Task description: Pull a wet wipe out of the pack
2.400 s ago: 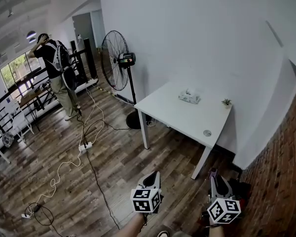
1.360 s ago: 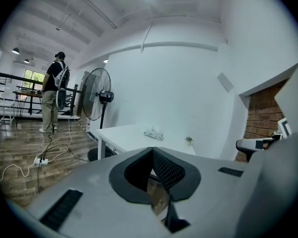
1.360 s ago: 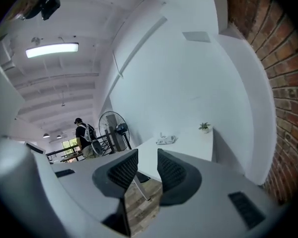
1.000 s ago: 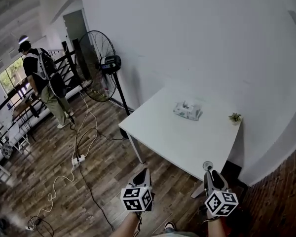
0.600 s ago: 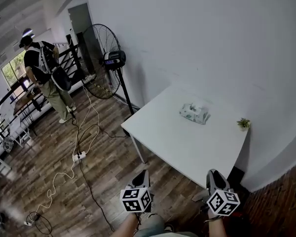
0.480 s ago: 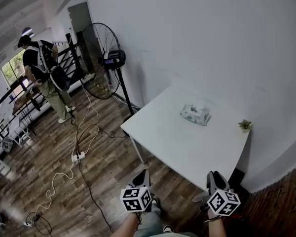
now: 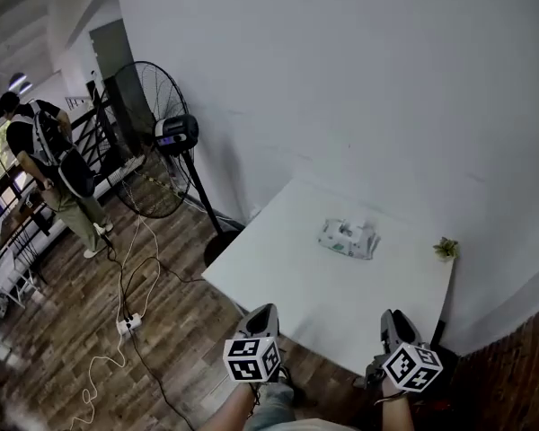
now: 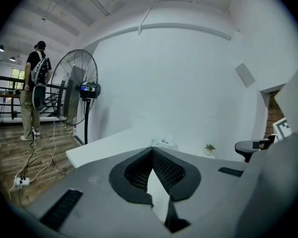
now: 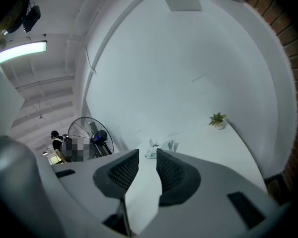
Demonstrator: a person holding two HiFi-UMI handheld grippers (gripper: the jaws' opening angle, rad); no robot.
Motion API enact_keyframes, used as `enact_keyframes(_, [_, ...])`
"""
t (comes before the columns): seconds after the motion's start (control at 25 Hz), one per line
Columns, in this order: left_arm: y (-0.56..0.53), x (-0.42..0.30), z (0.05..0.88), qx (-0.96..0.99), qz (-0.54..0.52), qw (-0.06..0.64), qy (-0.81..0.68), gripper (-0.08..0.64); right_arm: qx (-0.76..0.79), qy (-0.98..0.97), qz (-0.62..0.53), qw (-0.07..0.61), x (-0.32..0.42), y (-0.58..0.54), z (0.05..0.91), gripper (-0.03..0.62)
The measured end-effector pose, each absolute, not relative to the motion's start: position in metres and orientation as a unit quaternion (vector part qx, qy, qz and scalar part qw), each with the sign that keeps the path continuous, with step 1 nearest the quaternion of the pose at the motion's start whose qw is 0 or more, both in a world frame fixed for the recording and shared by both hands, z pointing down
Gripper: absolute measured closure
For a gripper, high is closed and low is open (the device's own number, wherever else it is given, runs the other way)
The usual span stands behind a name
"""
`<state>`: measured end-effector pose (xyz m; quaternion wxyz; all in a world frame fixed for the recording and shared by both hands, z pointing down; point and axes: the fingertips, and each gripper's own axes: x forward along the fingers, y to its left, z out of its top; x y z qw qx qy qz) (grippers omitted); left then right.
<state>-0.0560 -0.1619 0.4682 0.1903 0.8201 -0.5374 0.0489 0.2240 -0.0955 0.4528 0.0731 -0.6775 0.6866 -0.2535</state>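
Head view: pack (image 7: 349,238) centre-right on tabletop (image 7: 283,272), well apart from grippers. I'd pin it with left gripper (image 7: 262,312), clenched empty; right gripper (image 7: 392,320), jaws parted, pinches wipe (image 7: 359,225).

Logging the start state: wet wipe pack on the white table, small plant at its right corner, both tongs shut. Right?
Not both: the right gripper view shows the right tongs open; only the left tongs are shut. The wet wipe pack is on the white table, small plant at its right corner.
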Motion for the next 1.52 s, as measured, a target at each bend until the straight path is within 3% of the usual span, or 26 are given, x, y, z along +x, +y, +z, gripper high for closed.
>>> enact_keyframes(0.72, [-0.373,-0.067,0.458,0.865,0.06,0.184,-0.463,0.557,-0.739,0.616,-0.255,0.094,0.207,-0.247,0.45,0.482])
enact_keyframes(1.52, [-0.403,-0.051,0.483,0.853,0.081,0.21,-0.471,0.557,-0.695,0.671,-0.259,0.011,0.206,-0.307,0.457,0.483])
